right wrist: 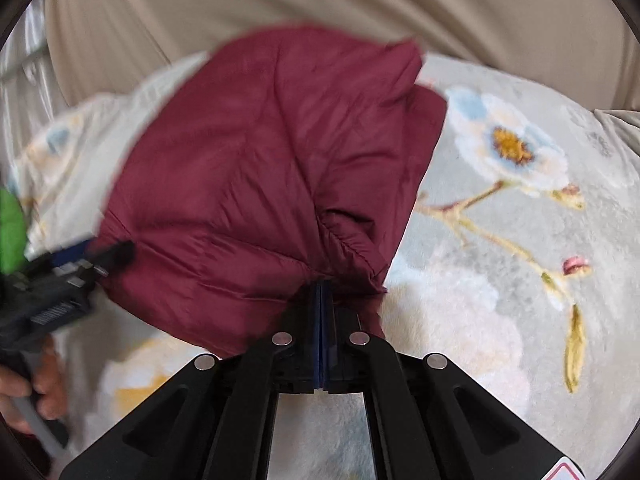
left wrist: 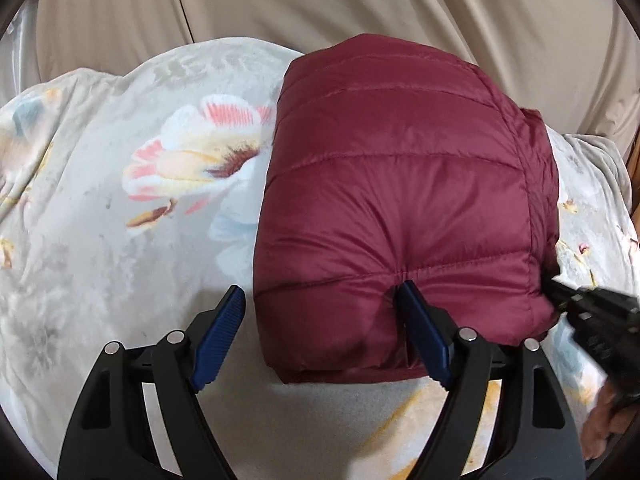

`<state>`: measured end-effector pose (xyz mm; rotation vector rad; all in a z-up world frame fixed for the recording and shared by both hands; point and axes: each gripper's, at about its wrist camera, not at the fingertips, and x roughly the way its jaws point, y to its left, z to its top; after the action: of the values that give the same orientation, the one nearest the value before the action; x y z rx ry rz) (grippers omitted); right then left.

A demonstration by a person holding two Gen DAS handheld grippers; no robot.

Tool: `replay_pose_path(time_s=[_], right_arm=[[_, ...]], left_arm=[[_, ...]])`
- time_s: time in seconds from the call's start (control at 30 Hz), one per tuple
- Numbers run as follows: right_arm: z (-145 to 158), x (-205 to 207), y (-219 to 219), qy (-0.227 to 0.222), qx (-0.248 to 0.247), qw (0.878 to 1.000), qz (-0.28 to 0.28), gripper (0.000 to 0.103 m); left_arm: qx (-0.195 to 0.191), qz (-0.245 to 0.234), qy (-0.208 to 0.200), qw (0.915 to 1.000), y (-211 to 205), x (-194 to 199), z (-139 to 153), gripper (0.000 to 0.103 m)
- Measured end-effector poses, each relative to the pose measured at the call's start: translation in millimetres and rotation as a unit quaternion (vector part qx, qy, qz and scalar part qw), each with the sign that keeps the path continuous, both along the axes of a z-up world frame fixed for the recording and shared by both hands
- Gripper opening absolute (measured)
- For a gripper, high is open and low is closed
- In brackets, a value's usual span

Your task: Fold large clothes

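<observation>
I count one maroon puffer jacket (left wrist: 404,184), folded into a thick block, and two grippers. It lies on the floral blanket (left wrist: 100,208) toward the blanket's right edge, long axis running from the near edge to the far edge. My left gripper (left wrist: 320,300) is spread wide, one finger pressing the near hem. My right gripper (right wrist: 322,292) is clamped on the jacket's near right corner.
</observation>
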<state>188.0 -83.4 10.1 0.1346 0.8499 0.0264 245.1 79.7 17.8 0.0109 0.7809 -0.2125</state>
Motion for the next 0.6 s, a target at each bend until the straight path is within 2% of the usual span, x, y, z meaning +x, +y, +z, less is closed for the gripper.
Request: replay_pose_path(time_s=[0.07, 0.17, 0.2, 0.27, 0.3, 0.6], right_arm=[[1, -3, -3, 0.001, 0.015, 1.0, -0.009, 0.0], [21, -25, -1, -0.022, 0.02, 1.0, -0.009, 0.003], [26, -34, 1, -0.03, 0.017, 0.999, -0.01, 0.008], [29, -50, 6, -0.041, 0.01, 0.999, -0.017, 0.02], [28, -57, 7, -0.043, 0.002, 0.999, -0.024, 0.032], [3, -121, 20, -0.073, -0.059, 0.994, -0.058, 0.061]], left_arm=[[-0.001, 0.001, -0.002, 1.0, 0, -6, 3, 0.076], [0.016, 0.01, -0.024, 0.9995, -4, -21, 7, 0.079], [0.018, 0.014, -0.032, 0.9992, -6, -29, 8, 0.085], [0.016, 0.02, -0.045, 0.9987, -10, -44, 7, 0.088], [0.014, 0.019, -0.048, 0.9986, -12, -51, 6, 0.088], [0.03, 0.02, -0.088, 0.9955, -39, -108, -9, 0.091]])
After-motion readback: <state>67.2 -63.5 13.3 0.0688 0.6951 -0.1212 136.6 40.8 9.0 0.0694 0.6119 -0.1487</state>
